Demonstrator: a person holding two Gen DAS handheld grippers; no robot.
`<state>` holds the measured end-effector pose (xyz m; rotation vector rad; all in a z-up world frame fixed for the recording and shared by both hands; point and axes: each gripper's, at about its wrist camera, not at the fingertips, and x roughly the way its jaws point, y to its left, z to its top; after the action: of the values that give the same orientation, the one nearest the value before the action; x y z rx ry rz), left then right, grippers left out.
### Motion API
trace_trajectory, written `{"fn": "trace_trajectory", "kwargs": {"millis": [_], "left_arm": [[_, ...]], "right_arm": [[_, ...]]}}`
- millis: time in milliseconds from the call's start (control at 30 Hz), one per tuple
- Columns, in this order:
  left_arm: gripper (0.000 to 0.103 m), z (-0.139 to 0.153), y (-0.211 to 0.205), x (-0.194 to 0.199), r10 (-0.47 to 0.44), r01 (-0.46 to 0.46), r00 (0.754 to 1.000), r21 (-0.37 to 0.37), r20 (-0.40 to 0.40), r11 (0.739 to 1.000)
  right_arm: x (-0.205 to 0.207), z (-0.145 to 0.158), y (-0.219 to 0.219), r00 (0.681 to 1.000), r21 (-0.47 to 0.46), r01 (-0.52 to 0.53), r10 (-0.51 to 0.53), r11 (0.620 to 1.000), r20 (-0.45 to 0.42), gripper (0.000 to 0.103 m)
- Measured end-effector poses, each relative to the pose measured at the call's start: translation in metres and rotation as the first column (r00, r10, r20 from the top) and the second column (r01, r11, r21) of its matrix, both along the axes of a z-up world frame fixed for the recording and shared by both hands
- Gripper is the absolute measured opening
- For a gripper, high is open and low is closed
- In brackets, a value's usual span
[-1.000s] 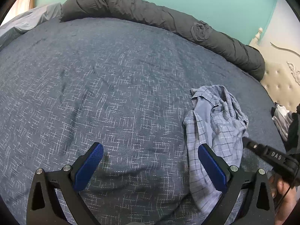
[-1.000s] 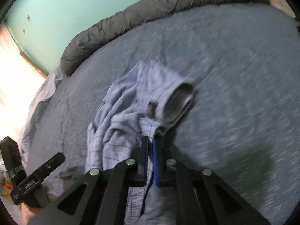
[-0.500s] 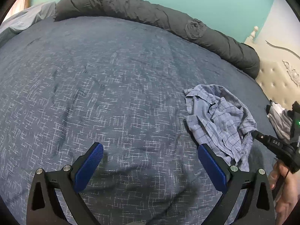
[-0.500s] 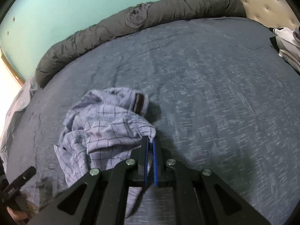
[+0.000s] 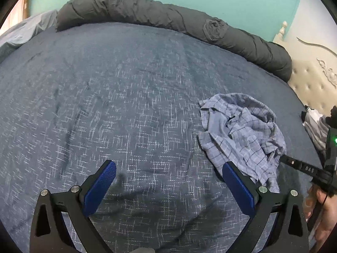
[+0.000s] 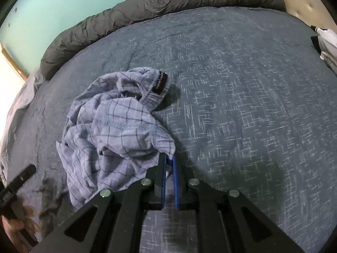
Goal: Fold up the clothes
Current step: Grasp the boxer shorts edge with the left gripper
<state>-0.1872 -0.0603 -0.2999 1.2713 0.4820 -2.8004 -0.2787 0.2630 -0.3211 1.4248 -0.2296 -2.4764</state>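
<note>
A crumpled light blue checked garment (image 5: 242,135) lies in a heap on the dark blue bed cover (image 5: 105,94). In the right wrist view the garment (image 6: 113,130) shows a dark elastic waistband (image 6: 161,82) at its far side. My right gripper (image 6: 168,158) is shut on the garment's near edge, with a fold of cloth pinched between the blue pads. My left gripper (image 5: 168,168) hovers open over bare cover, holding nothing. The garment lies just beyond its right finger. The right gripper's black fingers (image 5: 294,164) reach into the cloth from the right.
A rolled dark grey duvet (image 5: 168,19) runs along the bed's far edge below a teal wall. A beige tufted headboard (image 5: 311,78) stands at the right, with other clothes (image 5: 316,124) piled beside it. A person's hand (image 5: 324,217) holds the right gripper.
The right gripper has carried the garment sideways across the bed. The cloth, stretched long a second ago, now sits bunched in a heap. The left gripper has kept still and open.
</note>
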Motion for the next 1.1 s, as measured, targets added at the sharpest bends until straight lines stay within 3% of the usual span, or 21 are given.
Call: {"fn": "trace_trajectory", "kwargs": {"millis": [167, 600, 967, 1100], "left_arm": [[0.103, 0.013, 0.012, -0.013, -0.056, 0.057, 0.998, 0.022, -0.020, 0.998], [0.103, 0.043, 0.090, -0.113, -0.268, 0.273, 0.961, -0.077, 0.067, 0.959], [0.103, 0.032, 0.142, -0.168, -0.377, 0.397, 0.915, -0.143, 0.145, 0.907], [0.102, 0.023, 0.147, -0.186, -0.376, 0.401, 0.911, -0.156, 0.169, 0.903]], "right_arm": [[-0.001, 0.004, 0.015, 1.000, -0.028, 0.010, -0.010, 1.000, 0.004, 0.007], [0.000, 0.006, 0.045, 1.000, -0.108, 0.019, -0.017, 0.994, 0.015, 0.007], [0.000, 0.007, 0.055, 0.999, -0.162, 0.033, -0.029, 0.986, 0.025, 0.007], [-0.005, 0.003, 0.058, 0.999, -0.174, 0.038, -0.032, 0.984, 0.037, 0.007]]}}
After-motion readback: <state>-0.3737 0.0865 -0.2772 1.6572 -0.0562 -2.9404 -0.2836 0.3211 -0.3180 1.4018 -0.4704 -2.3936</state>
